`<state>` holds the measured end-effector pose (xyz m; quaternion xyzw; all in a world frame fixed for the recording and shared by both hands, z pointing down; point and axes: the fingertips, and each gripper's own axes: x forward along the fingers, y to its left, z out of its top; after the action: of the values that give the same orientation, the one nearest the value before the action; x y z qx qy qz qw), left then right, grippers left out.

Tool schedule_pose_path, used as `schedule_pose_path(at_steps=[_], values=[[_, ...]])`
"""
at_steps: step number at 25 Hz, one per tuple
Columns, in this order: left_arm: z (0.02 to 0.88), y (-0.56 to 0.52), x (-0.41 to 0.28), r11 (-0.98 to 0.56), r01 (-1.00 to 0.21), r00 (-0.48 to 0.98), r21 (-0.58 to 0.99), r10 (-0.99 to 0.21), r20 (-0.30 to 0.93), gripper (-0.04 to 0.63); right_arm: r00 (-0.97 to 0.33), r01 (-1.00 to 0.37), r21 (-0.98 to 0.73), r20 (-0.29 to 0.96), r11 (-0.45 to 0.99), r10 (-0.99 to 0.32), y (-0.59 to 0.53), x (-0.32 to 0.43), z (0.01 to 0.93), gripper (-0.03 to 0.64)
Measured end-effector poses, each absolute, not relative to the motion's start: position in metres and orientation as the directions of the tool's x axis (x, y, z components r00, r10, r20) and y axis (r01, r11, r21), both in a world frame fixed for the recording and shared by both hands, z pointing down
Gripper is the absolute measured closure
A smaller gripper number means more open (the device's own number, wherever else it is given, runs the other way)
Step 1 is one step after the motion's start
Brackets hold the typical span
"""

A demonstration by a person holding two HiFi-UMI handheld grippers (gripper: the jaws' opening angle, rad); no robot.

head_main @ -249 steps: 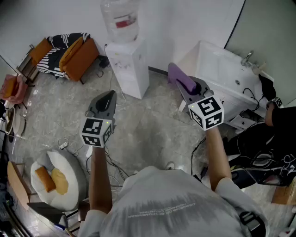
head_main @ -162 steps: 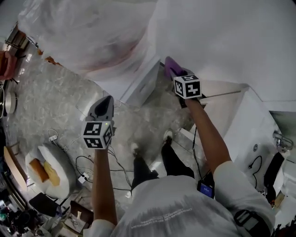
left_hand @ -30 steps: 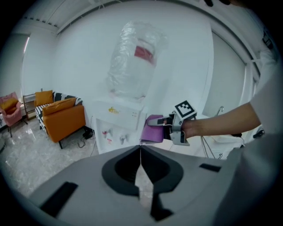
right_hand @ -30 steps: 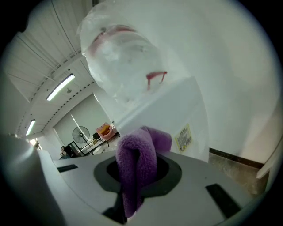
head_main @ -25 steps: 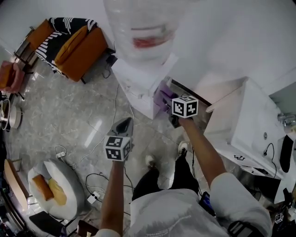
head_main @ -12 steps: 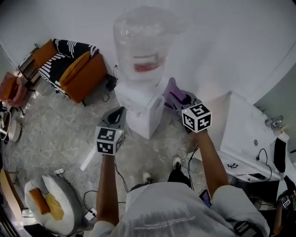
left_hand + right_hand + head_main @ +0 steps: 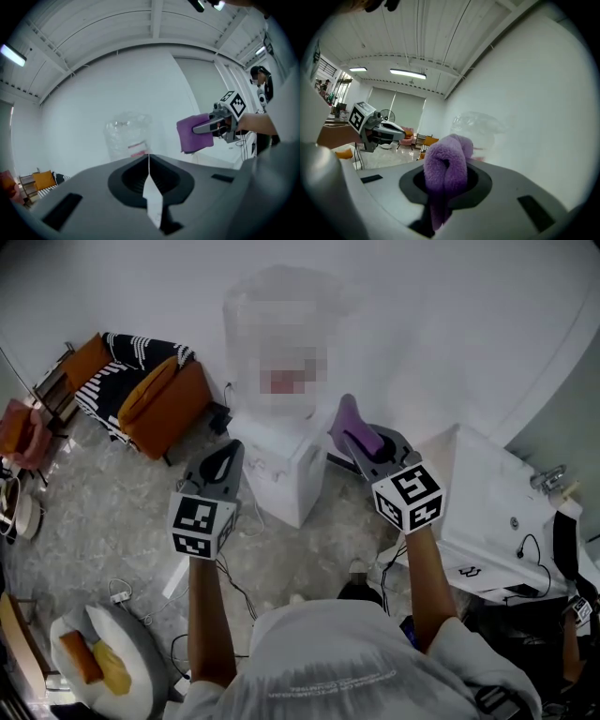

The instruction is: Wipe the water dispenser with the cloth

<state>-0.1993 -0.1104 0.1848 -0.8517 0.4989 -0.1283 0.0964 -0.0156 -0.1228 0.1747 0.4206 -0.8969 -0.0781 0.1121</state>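
Observation:
The white water dispenser (image 7: 279,472) stands against the wall with its clear bottle (image 7: 128,136) on top. My right gripper (image 7: 362,439) is shut on a folded purple cloth (image 7: 348,426), held in the air just right of the dispenser's top, apart from it. In the right gripper view the cloth (image 7: 446,171) bulges out of the jaws, with the bottle (image 7: 477,125) beyond. My left gripper (image 7: 228,453) hovers at the dispenser's left side, shut with nothing in it. From the left gripper view I see the right gripper (image 7: 212,126) and the cloth (image 7: 194,133).
An orange sofa (image 7: 161,397) with a striped blanket stands at the left by the wall. A white sink counter (image 7: 492,507) is at the right. Cables (image 7: 234,589) trail on the marble floor, and a round cushion (image 7: 92,657) lies at the lower left.
The cloth was against the dispenser's right side a second ago; it now hangs clear of it. Both grippers have drawn back from the dispenser and the view has widened.

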Motion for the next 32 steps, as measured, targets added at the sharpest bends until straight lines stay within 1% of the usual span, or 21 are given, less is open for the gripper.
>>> schedule_pose_path(at_steps=[7, 14, 32], values=[[0.178, -0.095, -0.206, -0.463, -0.829, 0.456, -0.314, -0.884, 0.101, 0.578, -0.629, -0.714, 0.303, 0.118, 0.631, -0.768, -0.096, -0.025, 0.166, 0.557], [0.172, -0.087, -0.202, -0.478, -0.803, 0.477, -0.355, -0.874, 0.099, 0.578, -0.630, -0.714, 0.301, 0.119, 0.632, -0.768, -0.090, -0.025, 0.166, 0.558], [0.188, -0.097, -0.204, -0.500, -0.812, 0.490, -0.300, -0.864, 0.114, 0.577, -0.647, -0.695, 0.312, 0.121, 0.647, -0.753, -0.099, -0.031, 0.171, 0.558]])
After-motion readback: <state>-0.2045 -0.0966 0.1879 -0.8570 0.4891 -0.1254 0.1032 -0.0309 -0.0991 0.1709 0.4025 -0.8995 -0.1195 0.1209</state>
